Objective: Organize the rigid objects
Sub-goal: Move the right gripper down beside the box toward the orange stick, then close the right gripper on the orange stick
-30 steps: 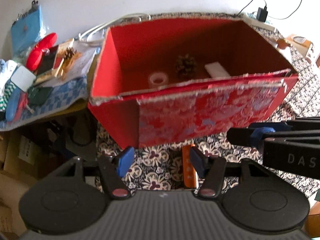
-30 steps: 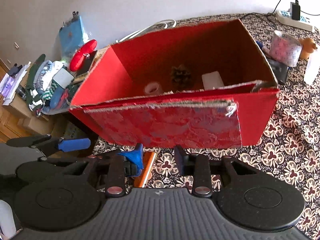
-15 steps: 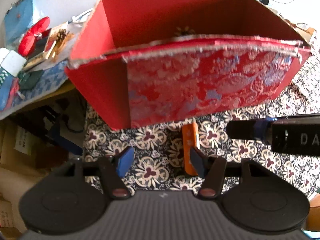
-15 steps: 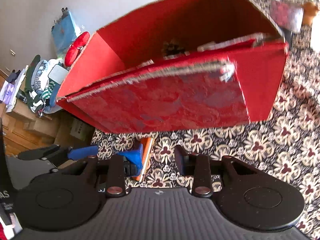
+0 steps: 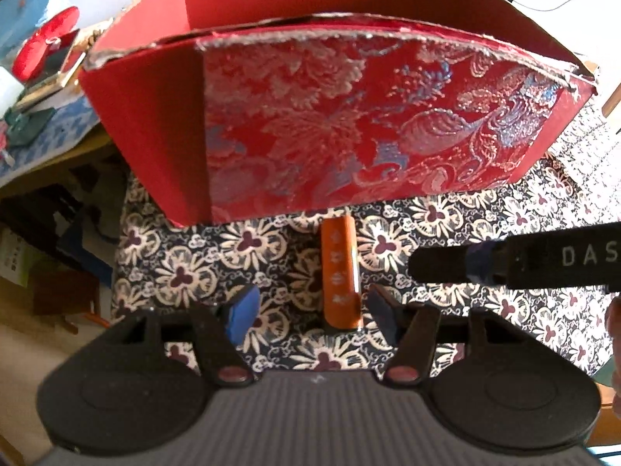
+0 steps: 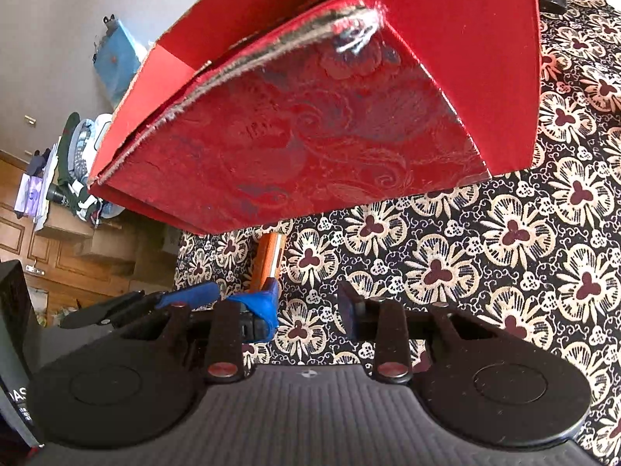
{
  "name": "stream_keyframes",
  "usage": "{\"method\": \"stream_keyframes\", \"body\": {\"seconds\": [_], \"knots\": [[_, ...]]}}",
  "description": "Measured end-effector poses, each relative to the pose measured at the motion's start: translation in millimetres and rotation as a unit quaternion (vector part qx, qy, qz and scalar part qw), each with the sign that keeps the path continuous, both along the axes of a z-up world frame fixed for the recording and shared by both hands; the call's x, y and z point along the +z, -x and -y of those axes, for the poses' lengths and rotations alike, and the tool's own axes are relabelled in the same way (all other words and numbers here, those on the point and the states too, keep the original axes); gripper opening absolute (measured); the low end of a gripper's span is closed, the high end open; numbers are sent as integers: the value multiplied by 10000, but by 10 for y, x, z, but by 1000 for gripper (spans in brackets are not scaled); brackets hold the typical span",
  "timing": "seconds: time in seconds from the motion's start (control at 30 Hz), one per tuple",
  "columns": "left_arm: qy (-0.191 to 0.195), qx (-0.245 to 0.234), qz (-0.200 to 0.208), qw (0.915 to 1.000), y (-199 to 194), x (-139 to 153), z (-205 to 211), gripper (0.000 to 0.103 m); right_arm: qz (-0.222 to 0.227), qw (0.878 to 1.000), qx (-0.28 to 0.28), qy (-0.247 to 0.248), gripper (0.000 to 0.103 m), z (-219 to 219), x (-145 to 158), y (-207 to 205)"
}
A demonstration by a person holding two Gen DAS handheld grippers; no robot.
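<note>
Vs 1 s ago both cams sit lower & closer: red box fills the top, its contents now hidden behind the front wall. Left gripper wide apart, empty, w/ orange remote flat on floral cloth between its tips, nearer the right one. Only left cam shows remote's buttons; right cam shows its end peeking under the box edge. Right gripper wide apart, empty, open cloth to its right.
</note>
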State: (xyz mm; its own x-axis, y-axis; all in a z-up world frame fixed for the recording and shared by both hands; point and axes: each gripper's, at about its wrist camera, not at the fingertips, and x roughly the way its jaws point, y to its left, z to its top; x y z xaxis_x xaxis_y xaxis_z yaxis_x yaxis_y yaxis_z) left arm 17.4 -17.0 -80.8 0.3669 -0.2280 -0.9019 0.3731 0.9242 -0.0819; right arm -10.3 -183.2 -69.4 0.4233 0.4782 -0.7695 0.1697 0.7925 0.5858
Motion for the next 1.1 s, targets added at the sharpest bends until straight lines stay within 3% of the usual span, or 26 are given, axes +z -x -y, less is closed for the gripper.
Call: {"method": "stream_keyframes", "body": {"seconds": [0.37,0.5,0.6,0.67,0.7,0.73,1.1], "knots": [[-21,-65,123,9999,20,-99,186,60,-95,9992,110,-369,16,72,-129,-117],[7,-72,184,9998,-4,-105,198,47,-95,9986,112,-504,16,80,-153,-194],[79,-64,192,9998,-15,-82,143,42,-102,9979,145,-616,16,61,-177,-216],[105,-63,223,9997,-11,-77,133,33,-89,9976,184,-669,16,38,-188,-243],[122,-67,234,9996,0,-55,95,20,-81,9974,199,-688,16,28,-189,-246],[136,-61,240,9996,-2,-53,86,17,-81,9972,214,-709,16,11,-192,-265],[573,-40,126,9983,-28,-82,-130,17,-165,9935,227,-1103,16,-122,-254,-431]]}}
